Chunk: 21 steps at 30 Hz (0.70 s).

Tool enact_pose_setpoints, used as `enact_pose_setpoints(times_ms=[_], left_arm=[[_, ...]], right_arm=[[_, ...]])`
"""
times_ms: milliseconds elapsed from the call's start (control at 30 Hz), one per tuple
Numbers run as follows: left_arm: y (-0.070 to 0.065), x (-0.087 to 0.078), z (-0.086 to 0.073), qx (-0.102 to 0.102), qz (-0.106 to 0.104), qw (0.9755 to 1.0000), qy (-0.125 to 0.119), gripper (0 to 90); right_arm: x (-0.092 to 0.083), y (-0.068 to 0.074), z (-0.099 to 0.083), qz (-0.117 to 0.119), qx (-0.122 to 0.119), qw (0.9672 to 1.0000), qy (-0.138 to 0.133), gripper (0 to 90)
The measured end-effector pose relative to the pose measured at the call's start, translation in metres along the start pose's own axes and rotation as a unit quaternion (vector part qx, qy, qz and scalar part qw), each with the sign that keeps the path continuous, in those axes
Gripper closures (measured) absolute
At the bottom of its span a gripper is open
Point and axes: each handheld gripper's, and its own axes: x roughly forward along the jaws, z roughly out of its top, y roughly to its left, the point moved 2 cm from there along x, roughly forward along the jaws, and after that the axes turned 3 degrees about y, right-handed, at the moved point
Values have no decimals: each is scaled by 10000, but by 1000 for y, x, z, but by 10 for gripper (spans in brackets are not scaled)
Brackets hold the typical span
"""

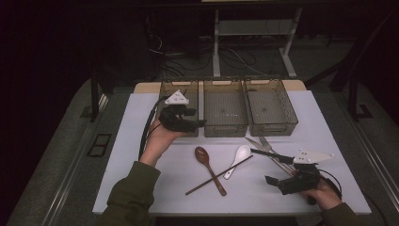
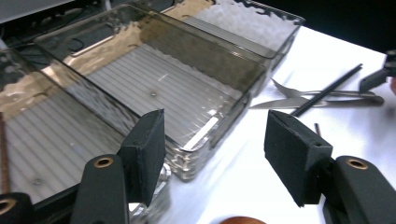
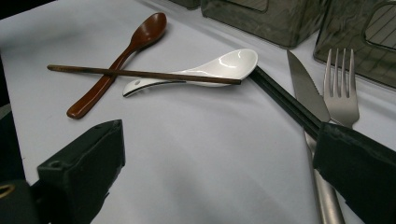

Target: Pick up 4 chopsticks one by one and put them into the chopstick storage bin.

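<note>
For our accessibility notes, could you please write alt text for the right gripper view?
An open hand-held gripper hovers over a white table. Ahead lie a brown wooden spoon and white ceramic spoon crossed by a brown chopstick, with a black chopstick, knife and fork at right.

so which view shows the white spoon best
The right gripper view: the white spoon lies close and whole, a brown chopstick across its handle. The high view shows it small.

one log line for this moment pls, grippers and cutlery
left gripper: open, empty, by left bin | right gripper: open, empty, near knife | wooden spoon, white spoon: on table
</note>
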Motion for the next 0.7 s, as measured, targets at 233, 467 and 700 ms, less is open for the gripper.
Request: enact_pose_setpoints(times_ms=[233, 467, 700], left_arm=[[-16, 2, -8, 42, -186, 9998, -88, 334], [-30, 6, -19, 110, -349, 9993, -78, 317], [-45, 12, -32, 148, -487, 9987, -18, 301]], right_arm=[[0, 0, 0, -8, -2, 10000, -2, 20], [0, 0, 0, -6, 7, 10000, -6, 20], [-1, 1, 0, 9, 36, 10000, -6, 20]])
